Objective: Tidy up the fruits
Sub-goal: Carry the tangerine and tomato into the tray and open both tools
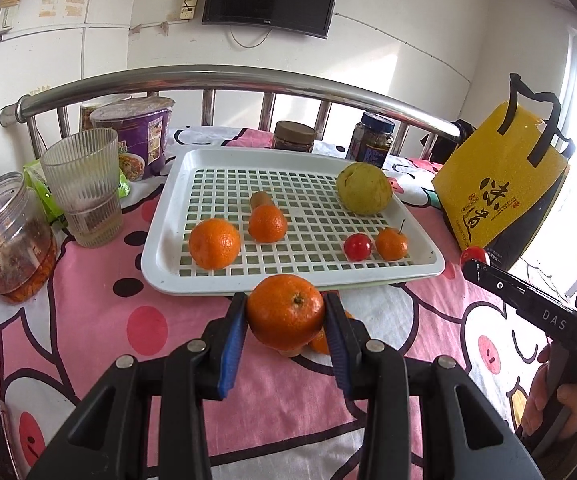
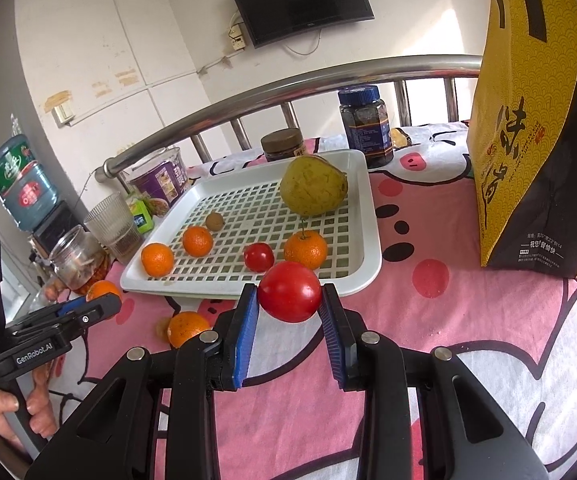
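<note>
Both grippers loaded, held above the cartoon-print cloth just short of the white slotted tray [image 1: 160, 240].

Left gripper [image 1: 285, 322] clamped on a mandarin [image 1: 285, 316], stem end facing the camera, pads pressing its sides. Right gripper [image 2: 290, 300] pinched narrow on a small red fruit [image 2: 290, 291], likely a tomato or small apple.

Tray already carries a yellow-green pear [image 1: 364, 194], three mandarins, one red fruit and a small brown fruit, so both held pieces seem bound for it.

One loose mandarin [image 2: 187, 328] remains on the cloth under the left gripper, with a small brownish piece beside it.
</note>
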The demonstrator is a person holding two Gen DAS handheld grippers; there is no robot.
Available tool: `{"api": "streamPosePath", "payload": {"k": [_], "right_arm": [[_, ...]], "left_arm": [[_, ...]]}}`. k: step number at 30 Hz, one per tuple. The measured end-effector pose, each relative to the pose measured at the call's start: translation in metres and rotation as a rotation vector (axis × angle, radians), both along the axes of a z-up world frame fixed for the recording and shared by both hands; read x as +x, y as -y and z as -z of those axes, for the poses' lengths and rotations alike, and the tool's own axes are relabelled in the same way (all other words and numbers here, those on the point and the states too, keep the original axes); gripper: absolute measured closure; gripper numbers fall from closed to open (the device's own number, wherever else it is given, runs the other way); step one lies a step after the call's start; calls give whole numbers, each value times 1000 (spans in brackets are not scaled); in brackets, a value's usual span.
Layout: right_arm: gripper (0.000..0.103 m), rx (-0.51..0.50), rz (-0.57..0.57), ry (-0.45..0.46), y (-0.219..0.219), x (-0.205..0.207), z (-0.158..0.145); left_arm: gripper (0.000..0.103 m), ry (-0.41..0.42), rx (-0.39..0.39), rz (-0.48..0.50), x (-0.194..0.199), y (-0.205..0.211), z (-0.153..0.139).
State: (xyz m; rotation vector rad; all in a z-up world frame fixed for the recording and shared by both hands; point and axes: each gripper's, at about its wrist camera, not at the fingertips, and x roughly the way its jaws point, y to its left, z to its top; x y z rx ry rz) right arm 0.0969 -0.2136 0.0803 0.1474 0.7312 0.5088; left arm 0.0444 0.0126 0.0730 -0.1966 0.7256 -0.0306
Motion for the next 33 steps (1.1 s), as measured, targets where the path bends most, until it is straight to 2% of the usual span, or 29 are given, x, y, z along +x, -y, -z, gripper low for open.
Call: {"api": "streamPosePath", "payload": {"k": [7, 14, 33], "right_arm": [[73, 38, 7, 30, -5, 7, -20], [73, 40, 10, 37, -15, 17, -25], [73, -27, 44, -71, -35, 83, 10]], "left_arm": [[63, 27, -2, 19, 16, 10, -16], [63, 11, -9, 21, 34, 12, -14], [63, -106, -8, -2, 87, 6, 30]]}}
